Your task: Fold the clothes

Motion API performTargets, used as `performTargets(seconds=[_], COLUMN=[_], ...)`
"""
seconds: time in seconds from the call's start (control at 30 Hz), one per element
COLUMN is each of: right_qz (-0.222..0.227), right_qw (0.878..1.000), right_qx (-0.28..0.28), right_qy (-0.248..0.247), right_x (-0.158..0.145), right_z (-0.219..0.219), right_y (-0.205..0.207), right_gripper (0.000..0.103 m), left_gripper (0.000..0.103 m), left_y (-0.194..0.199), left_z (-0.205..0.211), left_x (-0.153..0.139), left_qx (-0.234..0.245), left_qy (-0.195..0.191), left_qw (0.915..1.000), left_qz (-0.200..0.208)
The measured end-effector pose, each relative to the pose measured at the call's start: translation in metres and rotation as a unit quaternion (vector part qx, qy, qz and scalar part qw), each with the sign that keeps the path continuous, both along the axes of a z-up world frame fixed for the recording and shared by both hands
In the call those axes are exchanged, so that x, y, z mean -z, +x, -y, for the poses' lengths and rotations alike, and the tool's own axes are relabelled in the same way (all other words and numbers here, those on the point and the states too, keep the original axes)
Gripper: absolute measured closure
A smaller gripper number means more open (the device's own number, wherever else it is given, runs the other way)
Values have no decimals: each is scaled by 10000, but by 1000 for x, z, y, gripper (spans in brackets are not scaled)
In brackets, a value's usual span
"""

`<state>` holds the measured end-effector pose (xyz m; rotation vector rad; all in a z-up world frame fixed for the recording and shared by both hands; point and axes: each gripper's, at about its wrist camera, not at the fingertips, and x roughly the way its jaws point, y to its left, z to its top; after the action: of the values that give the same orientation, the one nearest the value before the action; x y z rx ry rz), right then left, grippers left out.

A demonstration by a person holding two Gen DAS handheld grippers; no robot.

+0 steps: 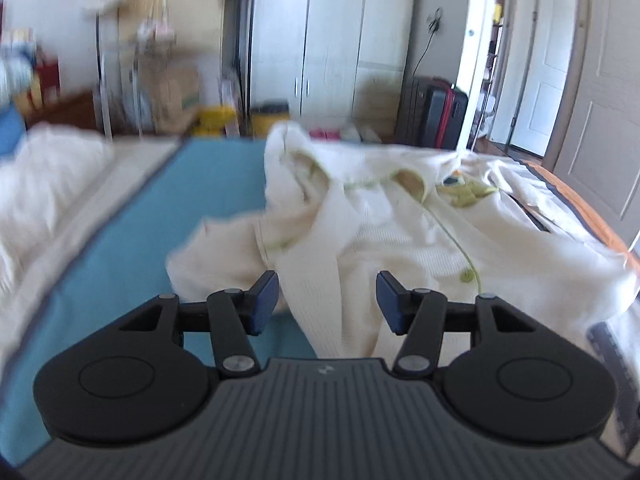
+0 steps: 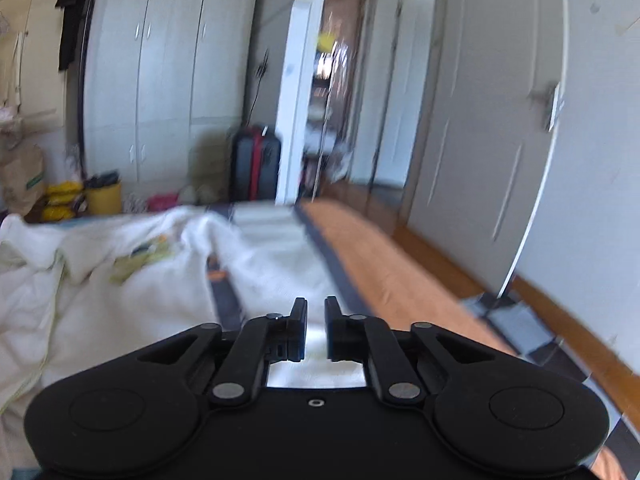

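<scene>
1. A cream sweater point(image 1: 380, 216) lies crumpled on a bed. It has thin green trim and small green buttons down the front.
2. Under it is a blue sheet point(image 1: 132, 248), which shows bare on the left side of the left view.
3. The left gripper point(image 1: 327, 300) hangs over the near edge of the sweater. Its two blue pads point(image 1: 264, 300) stand wide apart. Cream cloth shows in the gap between them, but the pads do not press on it, so this gripper is let go.
4. A white blanket point(image 1: 48, 184) is bunched up at the far left of the bed.
5. In the right view the sweater point(image 2: 100, 280) fills the left side, with a green picture patch on it.
6. The right gripper point(image 2: 316, 328) is to the right of the sweater, over a white striped cloth point(image 2: 276, 248) with a dark border. Its jaws stand a little apart with a thin gap. Nothing is pinched in the gap, so it is let go too.
7. An orange cover point(image 2: 380, 264) runs along the right edge of the bed.
8. Behind the bed stand tall white cupboards point(image 2: 160, 80) and a dark suitcase point(image 2: 256, 160) with a red stripe.
9. A white door point(image 2: 500, 100) stands at the right.
10. Both views are a bit blurry.
</scene>
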<state>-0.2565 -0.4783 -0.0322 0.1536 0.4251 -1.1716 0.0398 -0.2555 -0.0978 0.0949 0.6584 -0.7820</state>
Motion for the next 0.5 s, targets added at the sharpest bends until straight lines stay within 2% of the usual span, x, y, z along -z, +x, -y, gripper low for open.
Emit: performTargets(seconds=[0.03, 0.1, 0.2, 0.23, 0.3, 0.4, 0.5], right_qz=[163, 476, 803, 845, 868, 490, -113], right_qw=[9997, 9960, 9811, 9743, 9581, 9400, 9282], right_qx=[-88, -363, -884, -1060, -1626, -2333, -2952], right_qy=[168, 657, 1523, 1798, 2192, 2442, 2262], right_x=[-1, 0, 9, 11, 13, 16, 18], right_z=[3, 12, 33, 42, 61, 79, 78], right_y=[-3, -8, -12, -13, -18, -30, -45], right_gripper=[75, 68, 63, 57, 54, 54, 53], left_gripper=[50, 50, 50, 50, 48, 44, 44], left_y=[2, 0, -4, -5, -4, -4, -10], left_z=[3, 11, 19, 18, 11, 3, 13], left_x=[6, 16, 21, 20, 16, 14, 25], left_qx=[63, 221, 326, 351, 429, 585, 731], left_qy=[71, 410, 826, 842, 705, 606, 940], left_qw=[9998, 9985, 9960, 9958, 9966, 9963, 9922], left_qz=[-170, -272, -102, -33, -37, -152, -378])
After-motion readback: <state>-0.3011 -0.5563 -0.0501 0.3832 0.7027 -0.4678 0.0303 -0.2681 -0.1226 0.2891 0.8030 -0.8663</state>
